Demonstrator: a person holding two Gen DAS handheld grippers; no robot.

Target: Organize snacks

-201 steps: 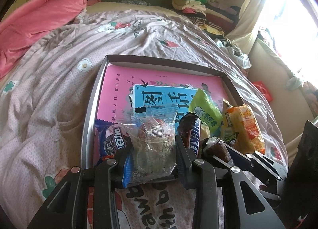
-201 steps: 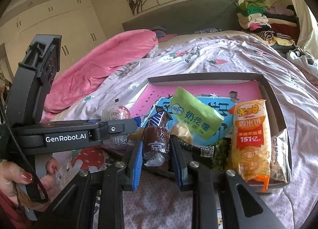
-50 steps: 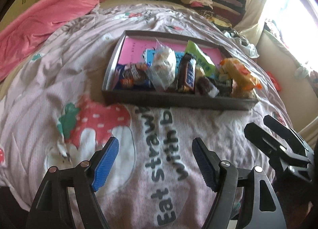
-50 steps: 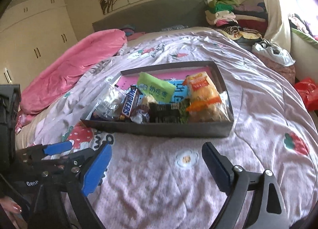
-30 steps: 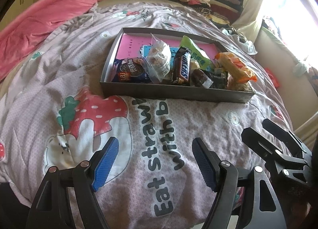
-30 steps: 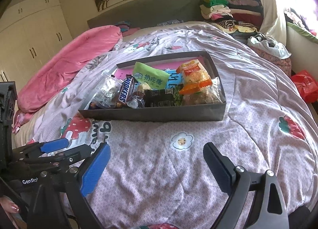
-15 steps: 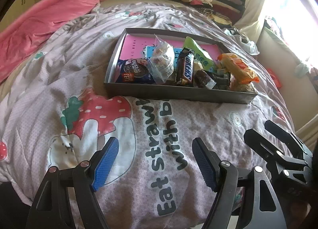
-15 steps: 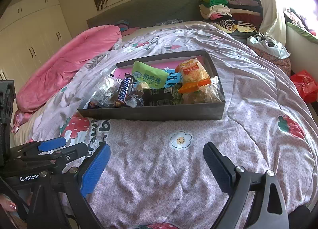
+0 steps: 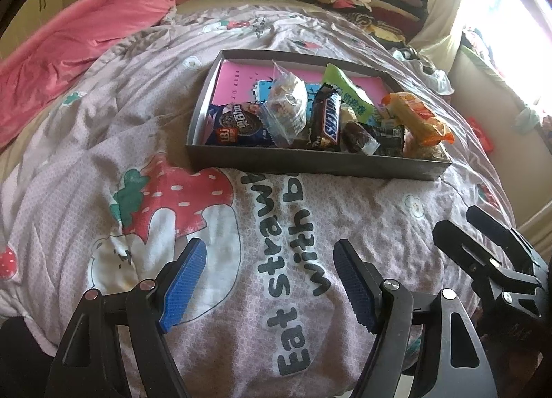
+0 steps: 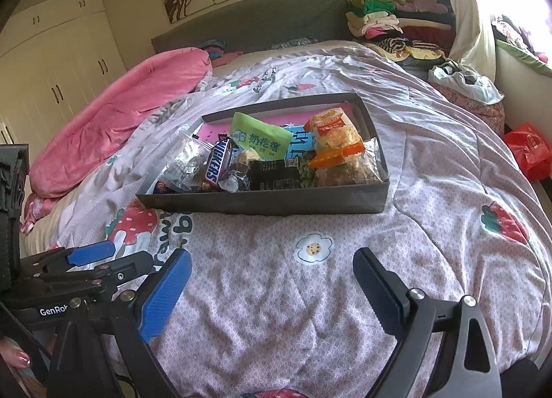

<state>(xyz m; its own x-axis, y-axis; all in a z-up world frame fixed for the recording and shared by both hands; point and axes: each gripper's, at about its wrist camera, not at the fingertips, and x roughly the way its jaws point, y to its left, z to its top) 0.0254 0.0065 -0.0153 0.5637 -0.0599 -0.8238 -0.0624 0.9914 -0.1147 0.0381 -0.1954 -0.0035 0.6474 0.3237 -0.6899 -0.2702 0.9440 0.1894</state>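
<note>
Both claws, left (image 9: pixel 269 280) and right (image 10: pixel 272 289), hang released; the heaped tray (image 10: pixel 262 204) could spill on the soft bed (image 10: pixel 431 225).

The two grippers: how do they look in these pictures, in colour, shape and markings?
Both are black frames with round silver screws. The left gripper has two ribbed blue pads on its jaws. The right gripper has one blue pad and one that looks dark. White lettering "GenRob" marks the left gripper's side. A red-painted fingernail shows at the lower left edge.
</note>
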